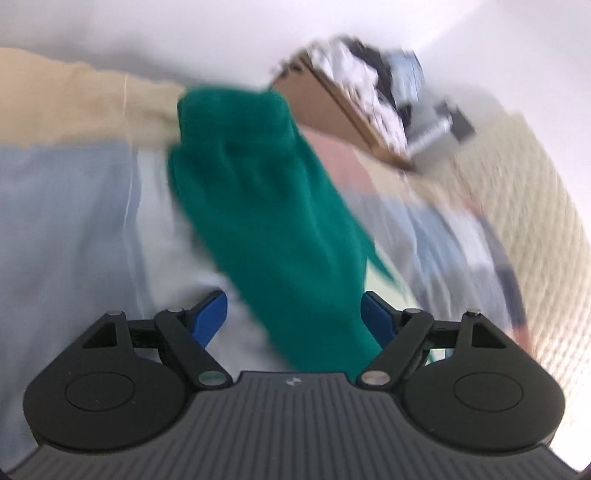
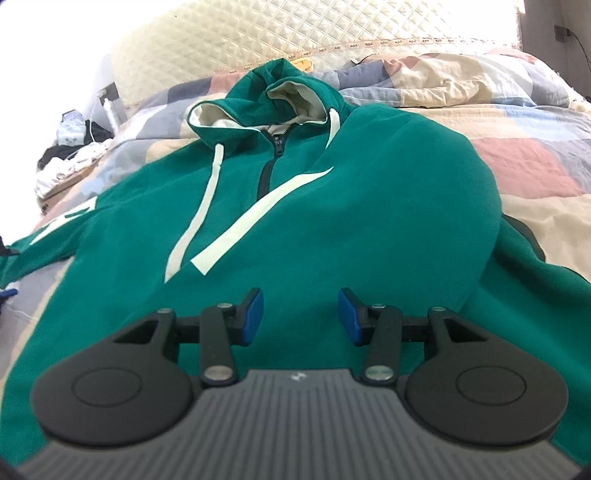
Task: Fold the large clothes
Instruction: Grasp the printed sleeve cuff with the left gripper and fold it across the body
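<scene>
A green zip-up hoodie (image 2: pixel 295 206) lay spread face-up on a bed covered by a patchwork quilt (image 2: pixel 524 162) of cream, pink and blue squares. In the right wrist view, the right gripper (image 2: pixel 300 317) hovered over the lower front of the hoodie, its two blue-padded fingers (image 2: pixel 254 316) standing apart with only flat green cloth seen in the gap between them; nothing was pinched. Straight ahead of those fingers ran the dark zipper (image 2: pixel 271 162) up to the hood (image 2: pixel 280 96), whose pale lining showed at the far end. Two white drawstrings (image 2: pixel 201 206) trailed down ahead and to the left of the fingers. One sleeve was folded across the chest ahead and to the right of the fingers. A quilted cream headboard (image 2: pixel 258 33) stood beyond the hood.

The left wrist view was heavily blurred. The left gripper (image 1: pixel 293 317) had its blue fingers (image 1: pixel 210 315) spread wide. A long green sleeve (image 1: pixel 266 206) passed between them, lying nearer the right finger and stretching away ahead and to the left; whether it touched that finger could not be told, and the pads did not squeeze it. Ahead and to the right sat a cardboard box (image 1: pixel 332 110) with jumbled items.
</scene>
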Demonstrator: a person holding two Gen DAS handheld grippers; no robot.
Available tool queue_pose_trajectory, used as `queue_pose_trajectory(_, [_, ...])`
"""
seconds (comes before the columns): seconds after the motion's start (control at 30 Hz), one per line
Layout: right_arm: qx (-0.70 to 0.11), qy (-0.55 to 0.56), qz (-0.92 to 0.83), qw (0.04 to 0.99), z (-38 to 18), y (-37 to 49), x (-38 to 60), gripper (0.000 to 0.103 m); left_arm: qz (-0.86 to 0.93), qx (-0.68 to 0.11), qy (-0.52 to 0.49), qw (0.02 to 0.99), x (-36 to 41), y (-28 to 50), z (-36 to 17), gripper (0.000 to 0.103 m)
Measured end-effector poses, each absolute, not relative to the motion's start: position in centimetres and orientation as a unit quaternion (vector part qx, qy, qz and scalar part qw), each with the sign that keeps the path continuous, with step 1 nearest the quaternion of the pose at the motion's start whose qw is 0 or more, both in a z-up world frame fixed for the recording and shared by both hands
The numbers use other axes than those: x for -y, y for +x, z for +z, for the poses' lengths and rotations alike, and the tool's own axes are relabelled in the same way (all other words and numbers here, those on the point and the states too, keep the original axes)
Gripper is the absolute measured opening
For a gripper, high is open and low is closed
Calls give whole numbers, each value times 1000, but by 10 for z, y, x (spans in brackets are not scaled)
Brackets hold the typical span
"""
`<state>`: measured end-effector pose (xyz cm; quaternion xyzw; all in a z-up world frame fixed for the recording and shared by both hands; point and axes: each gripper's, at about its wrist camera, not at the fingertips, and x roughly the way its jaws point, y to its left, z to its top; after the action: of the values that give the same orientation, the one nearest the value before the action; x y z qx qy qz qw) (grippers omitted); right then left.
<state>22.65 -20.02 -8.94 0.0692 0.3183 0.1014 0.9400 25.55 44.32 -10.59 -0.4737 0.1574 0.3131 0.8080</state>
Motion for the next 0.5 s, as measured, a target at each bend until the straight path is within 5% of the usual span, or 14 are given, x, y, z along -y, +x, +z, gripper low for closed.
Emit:
queue_pose_trajectory(0.23, [-318,67,97,941,-97,242,184,48,362,-190,-399,821,-494,287,-103,77])
queue_pose_trajectory(0.33, [-318,54,94,942,-100,247,177,48,382,-205,-375,820,-508,295,-101,51])
queue_pose_trajectory(0.4, [-326,39,90,940,-105,251,173,48,391,-220,-351,822,-513,301,-95,21])
queue_pose_trajectory(0.5, [-325,25,89,941,-105,252,169,48,393,-228,-311,835,-508,309,-72,8])
